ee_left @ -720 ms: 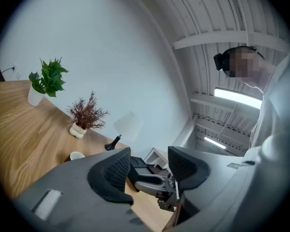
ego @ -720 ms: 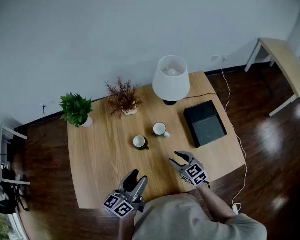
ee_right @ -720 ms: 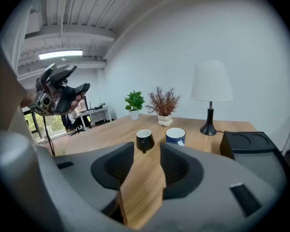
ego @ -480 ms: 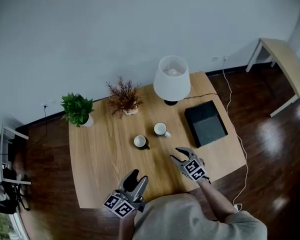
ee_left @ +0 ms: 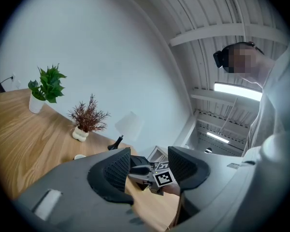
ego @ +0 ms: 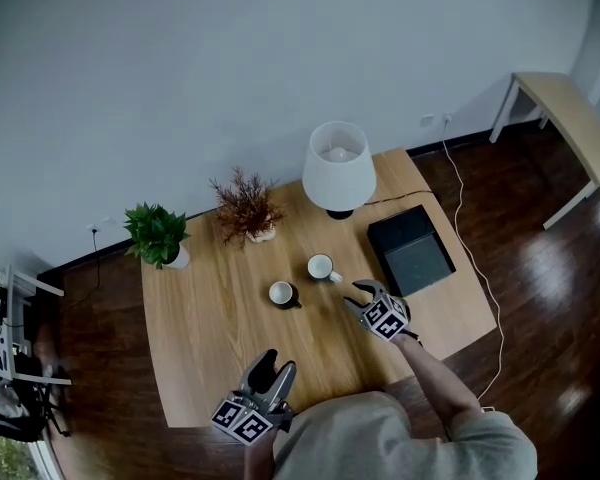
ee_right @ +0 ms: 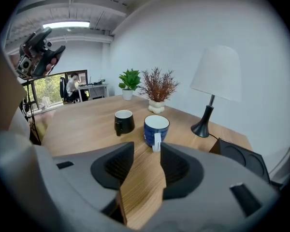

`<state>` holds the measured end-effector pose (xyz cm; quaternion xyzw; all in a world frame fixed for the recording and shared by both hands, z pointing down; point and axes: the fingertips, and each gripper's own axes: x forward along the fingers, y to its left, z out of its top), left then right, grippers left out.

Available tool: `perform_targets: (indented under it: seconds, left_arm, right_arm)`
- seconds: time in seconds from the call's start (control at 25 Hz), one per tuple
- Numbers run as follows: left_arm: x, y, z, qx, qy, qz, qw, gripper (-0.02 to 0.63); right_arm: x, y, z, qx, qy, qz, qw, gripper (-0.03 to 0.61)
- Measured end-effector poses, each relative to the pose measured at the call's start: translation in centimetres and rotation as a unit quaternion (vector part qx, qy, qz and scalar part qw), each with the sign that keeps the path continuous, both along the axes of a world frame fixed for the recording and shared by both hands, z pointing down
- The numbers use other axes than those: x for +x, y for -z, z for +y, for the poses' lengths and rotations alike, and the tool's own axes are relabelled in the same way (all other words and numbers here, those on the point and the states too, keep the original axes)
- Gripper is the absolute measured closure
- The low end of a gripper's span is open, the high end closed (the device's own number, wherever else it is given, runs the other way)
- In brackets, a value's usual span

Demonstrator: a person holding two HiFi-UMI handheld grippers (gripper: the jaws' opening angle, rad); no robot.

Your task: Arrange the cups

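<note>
One cup (ee_right: pixel 156 127) just beyond right claw (ee_right: pixel 146 150).

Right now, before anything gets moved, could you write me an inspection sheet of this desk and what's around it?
Surface: light wooden table, no spills seen.
Job's things: blue cup with white inside and handle and black cup with white inside, both upright, side by side but apart, mid-table.
Clutter: white-shaded lamp, dried reddish plant, green potted plant, black square tray.
Grippers: left gripper open and empty at the near edge. Right gripper open and empty, just short of the blue cup's handle.
Cables: black lamp cord on the table; white cable on the floor.
Surroundings: dark wooden floor, white wall, pale side table.
</note>
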<state>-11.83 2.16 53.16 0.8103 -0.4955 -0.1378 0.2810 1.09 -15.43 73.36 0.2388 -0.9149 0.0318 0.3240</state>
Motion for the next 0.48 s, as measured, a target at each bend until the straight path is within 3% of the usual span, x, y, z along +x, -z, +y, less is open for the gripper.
perform_targets:
  seconds: [0.48]
  left_arm:
    - [0.0, -0.2, 0.0, -0.006, 0.002, -0.009, 0.9999, 0.364]
  right_arm:
    - [-2.0, -3.3, -3.3, -0.021, 0.021, 0.048, 0.998, 0.41]
